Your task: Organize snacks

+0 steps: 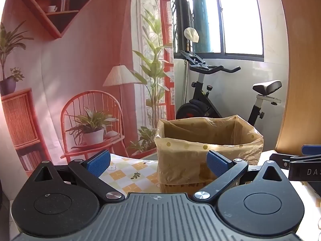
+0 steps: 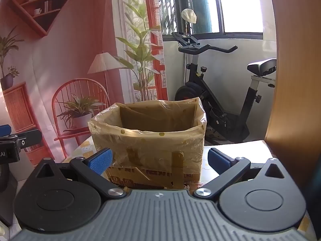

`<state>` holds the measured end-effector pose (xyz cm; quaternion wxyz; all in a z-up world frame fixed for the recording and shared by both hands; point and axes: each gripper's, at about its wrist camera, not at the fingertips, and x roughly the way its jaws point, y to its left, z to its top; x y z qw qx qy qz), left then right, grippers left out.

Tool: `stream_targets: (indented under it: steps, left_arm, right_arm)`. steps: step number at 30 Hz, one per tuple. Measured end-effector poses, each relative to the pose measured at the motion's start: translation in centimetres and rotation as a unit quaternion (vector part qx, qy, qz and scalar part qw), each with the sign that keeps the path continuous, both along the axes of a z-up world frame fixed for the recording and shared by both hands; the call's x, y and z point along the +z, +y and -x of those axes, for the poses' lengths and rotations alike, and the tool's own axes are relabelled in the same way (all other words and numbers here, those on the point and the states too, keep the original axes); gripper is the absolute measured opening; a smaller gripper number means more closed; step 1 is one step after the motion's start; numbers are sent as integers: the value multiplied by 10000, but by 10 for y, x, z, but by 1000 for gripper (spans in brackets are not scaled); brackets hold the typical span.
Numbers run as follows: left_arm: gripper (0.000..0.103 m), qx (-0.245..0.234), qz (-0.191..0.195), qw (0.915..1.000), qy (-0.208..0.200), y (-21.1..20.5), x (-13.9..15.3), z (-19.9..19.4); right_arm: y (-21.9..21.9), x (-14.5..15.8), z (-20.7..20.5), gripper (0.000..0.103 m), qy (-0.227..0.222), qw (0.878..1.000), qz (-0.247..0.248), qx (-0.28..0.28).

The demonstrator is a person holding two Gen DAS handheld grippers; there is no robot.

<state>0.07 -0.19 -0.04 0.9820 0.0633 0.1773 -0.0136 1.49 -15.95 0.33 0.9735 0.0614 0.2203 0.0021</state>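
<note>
Two empty hand-held grippers face a lined cardboard box on the bench.

The bench (image 1: pixel 128 172) wears a checked cloth of yellow squares and small flowers; on it stands the cardboard box (image 2: pixel 148 154), lined with a dotted translucent plastic bag (image 2: pixel 144 128) folded over its rim, its mouth open, and nothing can be made out inside from this low angle. The left hand-held gripper (image 1: pixel 158 163) is spread wide just short of the box and grips nothing. The right hand-held gripper (image 2: pixel 159 160) is equally wide, the box's near face between its blue pads (image 2: pixel 100 159) without clear contact. Beyond the box hangs a printed backdrop (image 1: pixel 80 60) of a red room with chair, lamp and plants; right of it stands an exercise bike (image 2: pixel 216 100) under a bright window (image 2: pixel 236 6).
</note>
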Motion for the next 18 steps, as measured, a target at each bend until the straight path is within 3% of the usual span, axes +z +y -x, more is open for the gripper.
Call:
stream_targets:
  steps: [18]
  left_arm:
    - [102,62,158,9999,-25,3,2,1]
  right_arm:
    - [3,0,-2,103,4,10000,51,5]
